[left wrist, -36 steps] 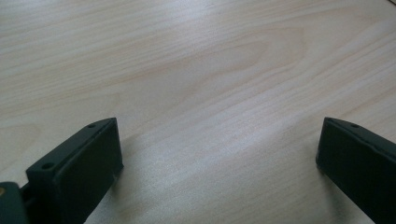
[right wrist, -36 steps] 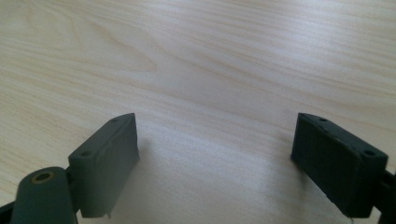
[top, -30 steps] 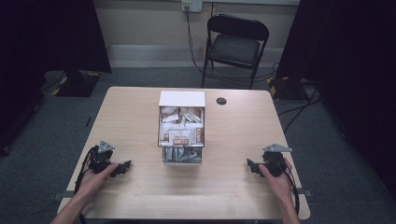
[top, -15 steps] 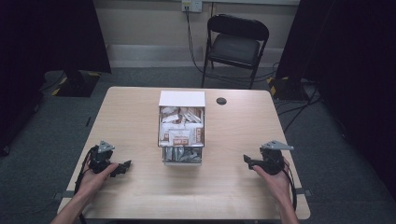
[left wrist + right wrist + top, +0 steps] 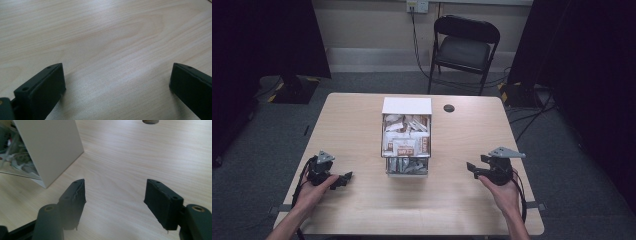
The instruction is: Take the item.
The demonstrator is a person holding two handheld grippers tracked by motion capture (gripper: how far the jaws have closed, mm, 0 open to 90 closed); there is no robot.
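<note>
At the middle of the table (image 5: 362,125) stands the box (image 5: 407,106), full of packets (image 5: 406,145), between our two hands and well apart from both. We hold the left gripper (image 5: 346,179) low near the table's left edge, its jaws wide open with nothing between them except bare wood. We hold the right gripper (image 5: 471,167) on the other side, pointed toward the box; its jaws have just been closing but they are open, and nothing is between them. We judge that the step now is the approach to the packets. To do it well, we should bring the right gripper over the open top, choose one packet that lies free, and close on its edge slowly, so the neighbours are not pulled out.
</note>
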